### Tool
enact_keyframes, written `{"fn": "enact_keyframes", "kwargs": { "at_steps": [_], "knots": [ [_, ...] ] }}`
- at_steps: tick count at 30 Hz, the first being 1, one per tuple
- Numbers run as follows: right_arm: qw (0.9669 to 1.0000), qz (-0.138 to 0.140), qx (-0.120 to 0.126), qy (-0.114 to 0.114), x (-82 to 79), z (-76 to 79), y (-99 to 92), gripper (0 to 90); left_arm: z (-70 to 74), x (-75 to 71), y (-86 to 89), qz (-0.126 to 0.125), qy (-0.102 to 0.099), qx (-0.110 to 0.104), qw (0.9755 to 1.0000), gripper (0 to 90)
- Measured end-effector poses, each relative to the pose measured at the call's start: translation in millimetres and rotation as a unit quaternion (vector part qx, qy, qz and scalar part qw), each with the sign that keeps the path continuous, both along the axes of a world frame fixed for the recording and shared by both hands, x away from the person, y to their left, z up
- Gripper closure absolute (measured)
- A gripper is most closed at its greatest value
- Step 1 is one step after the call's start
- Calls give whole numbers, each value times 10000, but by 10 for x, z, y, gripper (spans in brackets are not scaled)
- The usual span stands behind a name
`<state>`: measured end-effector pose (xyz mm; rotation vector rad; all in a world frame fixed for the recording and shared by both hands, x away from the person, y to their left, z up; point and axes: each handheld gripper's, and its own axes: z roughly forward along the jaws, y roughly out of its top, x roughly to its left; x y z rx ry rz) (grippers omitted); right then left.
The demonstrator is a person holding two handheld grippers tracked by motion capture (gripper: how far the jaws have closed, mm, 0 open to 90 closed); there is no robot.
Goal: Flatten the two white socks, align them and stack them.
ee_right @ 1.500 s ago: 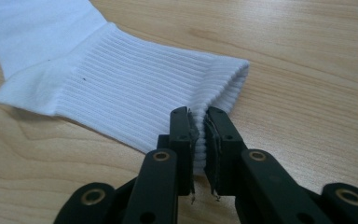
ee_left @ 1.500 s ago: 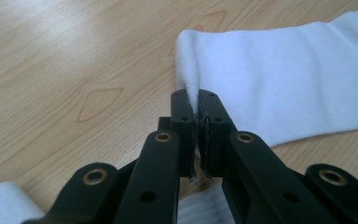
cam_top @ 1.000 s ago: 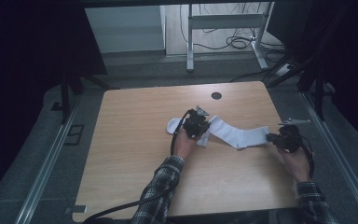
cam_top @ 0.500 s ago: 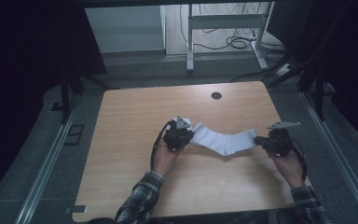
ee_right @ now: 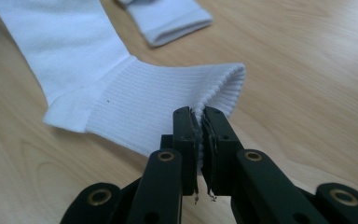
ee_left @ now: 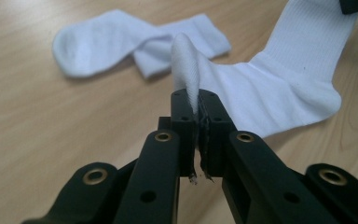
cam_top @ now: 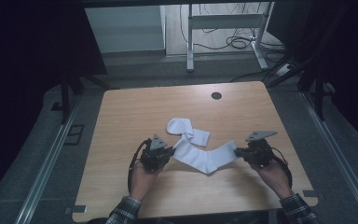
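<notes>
A white sock (cam_top: 204,156) lies stretched across the near half of the wooden worktop (cam_top: 121,112), held at both ends. The left gripper (cam_top: 168,152) has its jaws pressed together on the sock's toe end; in the left gripper view (ee_left: 193,109) a pinched fold of white fabric stands up between the black pads. The right gripper (cam_top: 238,151) is likewise clamped tight, on the ribbed cuff end, and the right gripper view (ee_right: 199,122) shows the rim of the cuff squeezed between its pads. Between the two grips the sock sags in a shallow V, its heel bend resting on the wood nearer the person than either end.

A second white sock (cam_top: 186,132) lies loose just beyond it, towards the middle of the worktop, with its rounded toe to the left and its open cuff to the right. Its cuff end lies close to the held sock, though I cannot tell whether they touch.

A small dark round hole (cam_top: 216,95) sits in the far part of the worktop, well apart from both socks. The person's checked sleeves (cam_top: 126,210) come in at the near edge.
</notes>
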<state>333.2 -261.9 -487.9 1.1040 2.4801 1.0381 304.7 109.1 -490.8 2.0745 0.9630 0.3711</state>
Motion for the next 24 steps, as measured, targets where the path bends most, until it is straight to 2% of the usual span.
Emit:
{"fn": "enact_keyframes", "kwargs": {
  "at_steps": [4, 9, 15, 19, 24],
  "knots": [
    [9998, 182, -89, 64, -49, -30, 125, 834, -85, -168, 109, 88, 68, 28, 9999, 861],
    [9991, 311, -259, 141, -68, -105, 229, 831, -198, -296, 163, 177, 158, 219, 9995, 860],
    [9984, 308, -401, 266, -29, -216, 236, 821, -313, -288, 198, 356, 352, 237, 9985, 851],
    [9975, 340, -517, 336, -4, -295, 250, 799, -391, -263, 190, 423, 491, 324, 9974, 827],
    [9982, 362, -439, 172, -13, -249, 228, 736, -362, -268, 202, 487, 377, 248, 9978, 726]
  ]
}}
